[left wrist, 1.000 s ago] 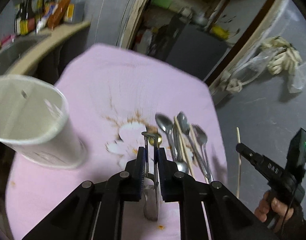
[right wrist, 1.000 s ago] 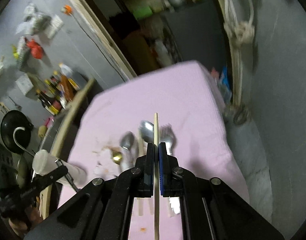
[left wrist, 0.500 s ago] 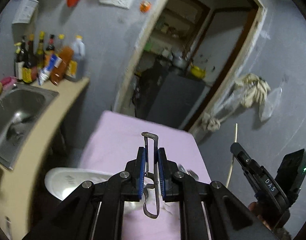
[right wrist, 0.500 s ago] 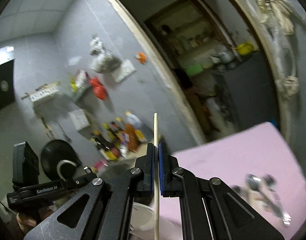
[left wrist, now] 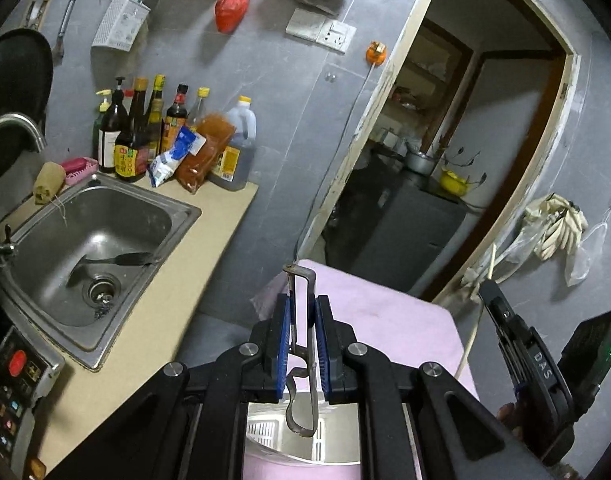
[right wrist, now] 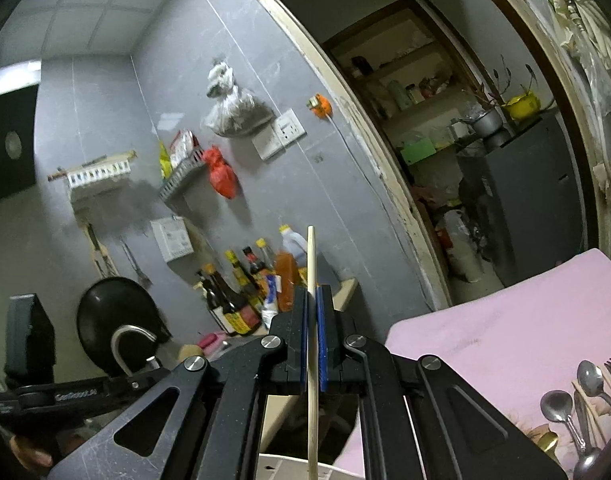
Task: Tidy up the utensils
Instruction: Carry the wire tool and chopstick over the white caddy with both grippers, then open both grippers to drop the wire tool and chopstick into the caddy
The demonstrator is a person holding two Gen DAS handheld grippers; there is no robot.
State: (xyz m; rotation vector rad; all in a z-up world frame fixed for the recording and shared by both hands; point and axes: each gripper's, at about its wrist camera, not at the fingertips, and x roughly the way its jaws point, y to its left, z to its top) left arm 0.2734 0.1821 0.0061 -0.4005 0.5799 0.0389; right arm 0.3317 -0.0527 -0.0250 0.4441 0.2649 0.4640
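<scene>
White letters "DAS" run along the black body of the right gripper (left wrist: 490, 288), right of the tongs (left wrist: 301, 344). In the right wrist view, grey lettering on the left gripper's (right wrist: 145, 376) body looks like "GenRobot.AI", though it is faint. The bottles' labels (left wrist: 125, 156), far up and left of the tongs, are too small to read.

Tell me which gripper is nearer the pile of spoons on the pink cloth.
Right, most likely. The spoons lie just beside the right gripper, low at its right. The left gripper sits further left; its view shows no spoons.
</scene>
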